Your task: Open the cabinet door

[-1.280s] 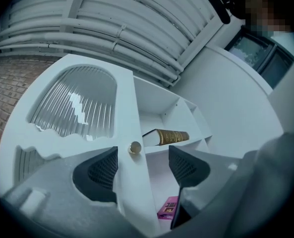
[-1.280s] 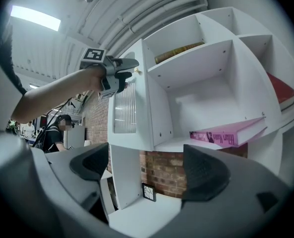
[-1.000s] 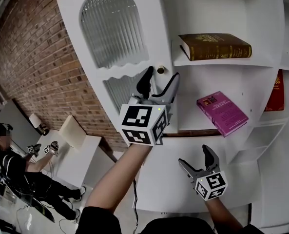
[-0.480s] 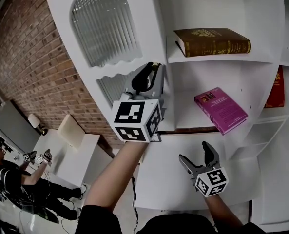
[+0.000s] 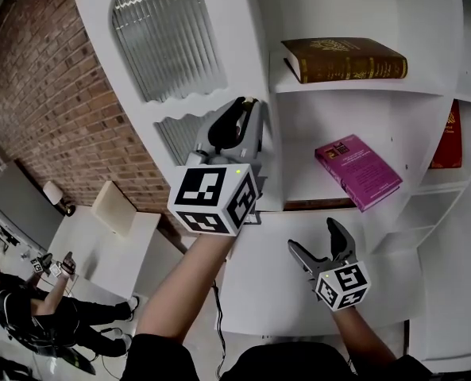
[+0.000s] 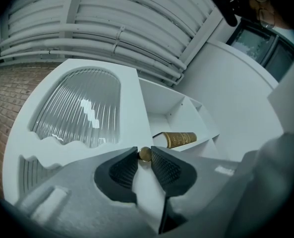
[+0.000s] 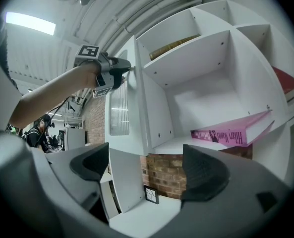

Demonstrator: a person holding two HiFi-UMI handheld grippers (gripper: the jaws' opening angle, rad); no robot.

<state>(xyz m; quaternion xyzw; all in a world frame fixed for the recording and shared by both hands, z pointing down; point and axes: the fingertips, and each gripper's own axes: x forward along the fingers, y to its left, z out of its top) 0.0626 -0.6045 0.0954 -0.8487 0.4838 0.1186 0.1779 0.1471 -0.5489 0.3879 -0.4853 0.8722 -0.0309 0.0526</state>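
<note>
Brick wall [image 5: 52, 101] backs a white cabinet [image 5: 338, 6] whose door [image 5: 237, 46], glazed with ribbed glass, stands left of open shelves holding a brown book [image 5: 346, 58], a pink book [image 5: 358, 173] and a red book [image 5: 447, 137]. Below and right of the door, the right gripper [image 5: 312, 238] hangs with jaws spread, nothing between them. At the door's right edge the left gripper [image 5: 245, 109] has just been closing; only its own view shows the brass knob [image 6: 145, 154] pinched between its pads.
</note>
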